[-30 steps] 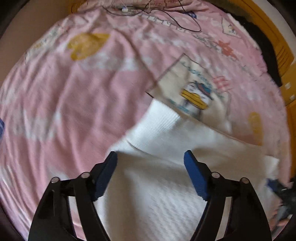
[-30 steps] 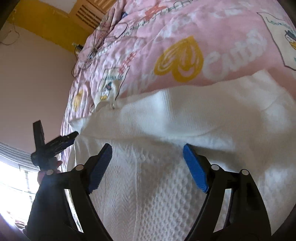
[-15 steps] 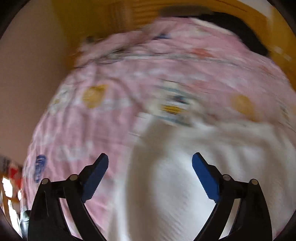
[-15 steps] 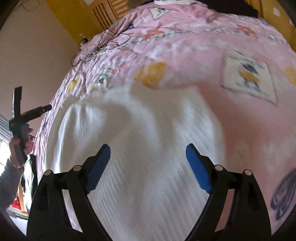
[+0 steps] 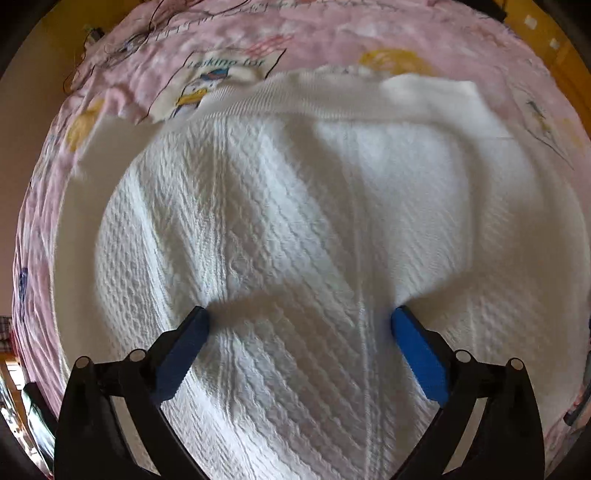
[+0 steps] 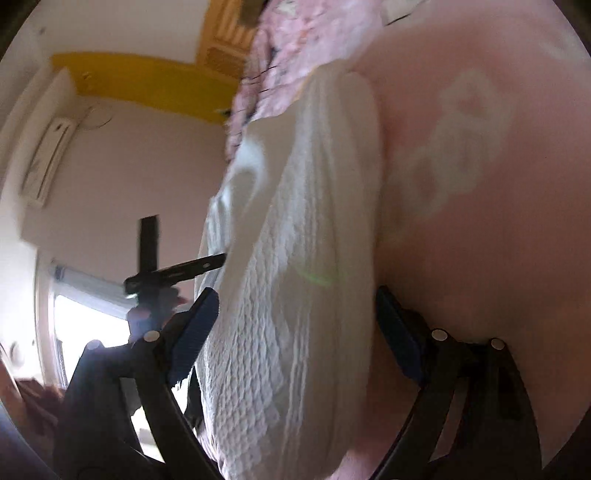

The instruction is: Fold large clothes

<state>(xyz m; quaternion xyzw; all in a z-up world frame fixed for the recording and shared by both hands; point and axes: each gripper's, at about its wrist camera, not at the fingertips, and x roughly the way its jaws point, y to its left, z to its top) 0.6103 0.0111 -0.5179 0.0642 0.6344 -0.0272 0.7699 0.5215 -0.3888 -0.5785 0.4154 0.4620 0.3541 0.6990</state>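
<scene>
I read the left tool [image 5: 299, 325] opening, jaws spread over the white knit sweater [image 5: 295, 221]; one second earlier they stood narrower. Right tool [image 6: 295, 306] spread, sweater between, unpinched. Sweater fills centre frame on the pink bedspread [image 5: 332, 33]. Fold released. Bedspread print reads "looking for" [image 5: 225, 63], partly legible.

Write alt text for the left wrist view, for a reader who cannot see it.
A white knitted sweater lies spread over a pink patterned bedspread, seen from above. The left claw is opening just above the knit, gripping nothing.
</scene>
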